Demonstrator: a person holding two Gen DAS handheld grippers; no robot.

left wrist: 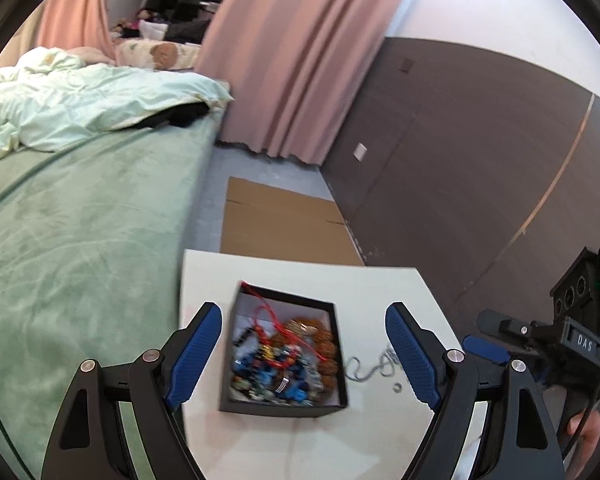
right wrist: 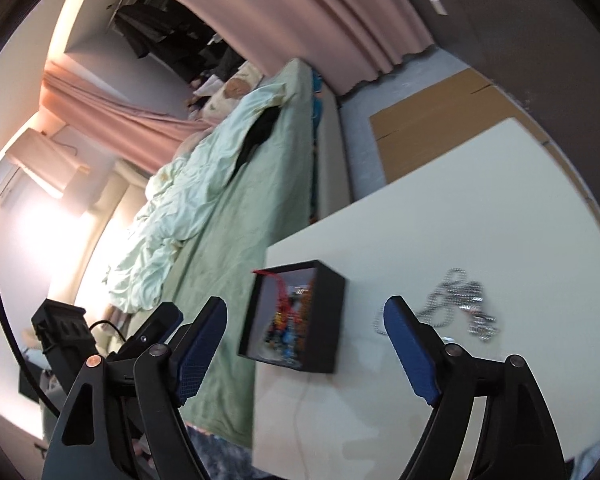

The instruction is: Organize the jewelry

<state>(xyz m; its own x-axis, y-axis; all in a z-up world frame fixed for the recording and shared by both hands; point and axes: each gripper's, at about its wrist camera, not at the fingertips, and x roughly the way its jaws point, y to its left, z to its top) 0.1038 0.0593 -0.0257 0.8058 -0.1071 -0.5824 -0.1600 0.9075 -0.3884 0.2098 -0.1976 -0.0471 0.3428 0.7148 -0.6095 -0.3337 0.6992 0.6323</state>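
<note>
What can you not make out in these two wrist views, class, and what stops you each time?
- Jewelry in the black box: left wrist view, motion blur merges the pieces; right wrist view, the box wall hides most.
- Silver chain: blurred in both views; links and clasp unclear.
- Small ring-like item: left wrist view, too small to identify.
- White table: near edge cut off by the open right hand-held gripper.

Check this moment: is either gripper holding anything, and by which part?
Nothing is held. The left gripper and right gripper are both open and empty; the silver chain lies on the table beside the black box.
</note>
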